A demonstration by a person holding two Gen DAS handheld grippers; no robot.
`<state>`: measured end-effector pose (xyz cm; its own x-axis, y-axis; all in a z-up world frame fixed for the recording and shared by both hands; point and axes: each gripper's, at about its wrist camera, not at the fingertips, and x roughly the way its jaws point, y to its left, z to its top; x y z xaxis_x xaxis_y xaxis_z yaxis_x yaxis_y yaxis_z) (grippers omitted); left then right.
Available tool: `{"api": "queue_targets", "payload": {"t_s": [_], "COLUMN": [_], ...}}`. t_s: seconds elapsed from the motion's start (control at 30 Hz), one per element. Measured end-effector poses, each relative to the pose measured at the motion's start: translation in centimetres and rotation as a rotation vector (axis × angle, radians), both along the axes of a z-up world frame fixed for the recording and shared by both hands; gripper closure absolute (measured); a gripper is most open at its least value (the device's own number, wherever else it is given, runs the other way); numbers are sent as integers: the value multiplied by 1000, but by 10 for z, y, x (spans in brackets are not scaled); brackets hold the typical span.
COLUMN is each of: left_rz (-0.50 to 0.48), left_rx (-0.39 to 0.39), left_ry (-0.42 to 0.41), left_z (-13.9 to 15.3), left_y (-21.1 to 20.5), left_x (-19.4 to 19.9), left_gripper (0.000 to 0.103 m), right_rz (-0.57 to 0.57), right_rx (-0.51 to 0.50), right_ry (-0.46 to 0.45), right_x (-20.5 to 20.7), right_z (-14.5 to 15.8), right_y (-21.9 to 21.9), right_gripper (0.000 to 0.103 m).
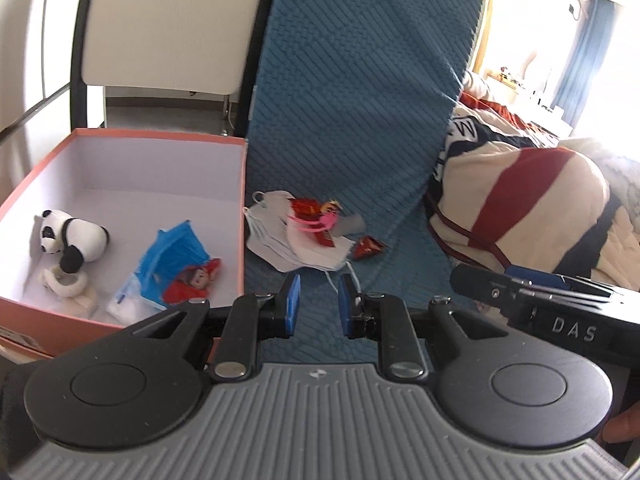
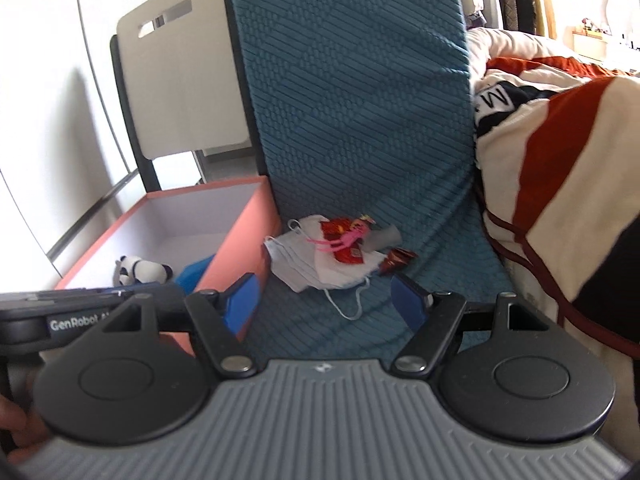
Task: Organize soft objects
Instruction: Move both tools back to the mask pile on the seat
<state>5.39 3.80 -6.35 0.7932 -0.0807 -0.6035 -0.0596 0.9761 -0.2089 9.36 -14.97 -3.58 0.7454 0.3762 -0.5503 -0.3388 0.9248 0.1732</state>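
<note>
An orange box (image 1: pixel 224 140) with a white inside stands at the left on the blue cover. In it lie a panda plush (image 1: pixel 74 238), a blue pouch (image 1: pixel 172 262) and a red doll (image 1: pixel 192 284). Beside the box a pile lies on the cover: white face masks (image 1: pixel 292 240), a pink and red toy (image 1: pixel 316 216) and a red wrapper (image 1: pixel 368 246). My left gripper (image 1: pixel 318 304) is partly open and empty, just short of the pile. My right gripper (image 2: pixel 326 300) is wide open and empty, facing the same masks (image 2: pixel 320 268); the box (image 2: pixel 248 216) is at its left.
A blue textured cushion (image 1: pixel 360 80) stands upright behind the pile. A striped cream, red and navy blanket (image 1: pixel 520 200) is bunched at the right. A white chair back (image 2: pixel 180 80) rises behind the box. The right gripper's body (image 1: pixel 540 304) shows at the left view's right edge.
</note>
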Motion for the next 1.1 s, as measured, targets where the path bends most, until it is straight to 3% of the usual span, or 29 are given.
{"api": "queue_targets", "payload": {"t_s": [0.57,0.83,1.1], "left_rz": [-82,-143,-162], "left_rx": [24,59,76], "left_ry": [37,78,74], "left_z": [-36,-64,-76], "left_y": [-57,-55,-56], "left_x": [13,55,107], "left_gripper": [79,79,79], "right_rz": [-81,-118,-101], "right_rx": [-31,3,-31], "right_ry": [19,12,0], "right_x": [-11,3,33], "right_z": [-44,-50,-58], "right_y": [-69,-75,-63], "right_gripper": [28,28,28]}}
